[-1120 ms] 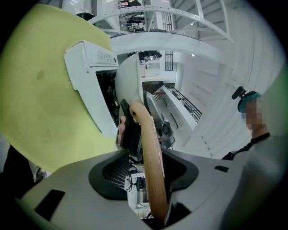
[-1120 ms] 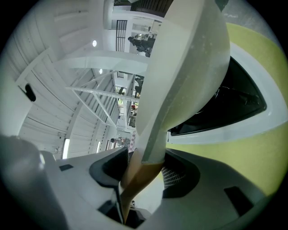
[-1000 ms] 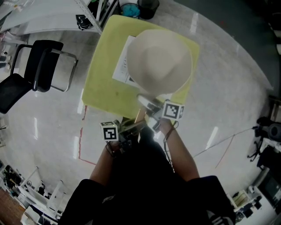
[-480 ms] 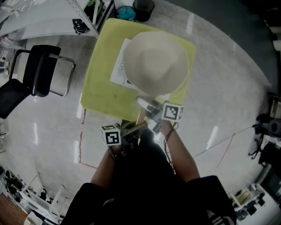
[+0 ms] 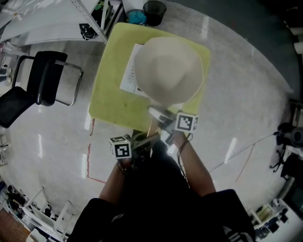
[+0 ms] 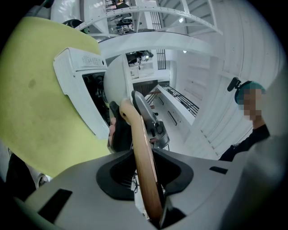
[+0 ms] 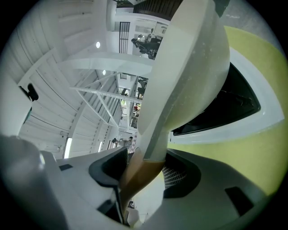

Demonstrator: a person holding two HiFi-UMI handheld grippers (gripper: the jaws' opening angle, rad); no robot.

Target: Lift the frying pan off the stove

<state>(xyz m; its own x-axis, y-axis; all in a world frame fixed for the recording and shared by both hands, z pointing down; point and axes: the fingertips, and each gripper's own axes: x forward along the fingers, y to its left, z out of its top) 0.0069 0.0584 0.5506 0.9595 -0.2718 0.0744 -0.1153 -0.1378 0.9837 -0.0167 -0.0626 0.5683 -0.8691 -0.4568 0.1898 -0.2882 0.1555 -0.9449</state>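
Note:
A cream frying pan (image 5: 168, 71) hangs above the white stove (image 5: 129, 78) on the yellow-green table (image 5: 111, 101). Its wooden handle (image 5: 150, 127) points toward me. My left gripper (image 5: 142, 141) is shut on the handle's near part, and the wood (image 6: 145, 157) runs between its jaws. My right gripper (image 5: 161, 116) is shut on the handle close to the pan, where the wood (image 7: 139, 173) meets the pan's neck. In the right gripper view the pan's underside (image 7: 189, 67) is tilted clear of the stove's black top (image 7: 234, 101).
A black chair (image 5: 42, 80) stands left of the table. A black bin (image 5: 156, 9), a teal bin (image 5: 137, 15) and a metal rack (image 5: 90, 19) stand beyond it. Red tape (image 5: 90, 156) marks the floor. A person (image 6: 252, 121) stands at the right.
Almost nothing differs. Both grippers keep their hold on the handle, and the pan stays over the stove, drifting very slightly in the head view.

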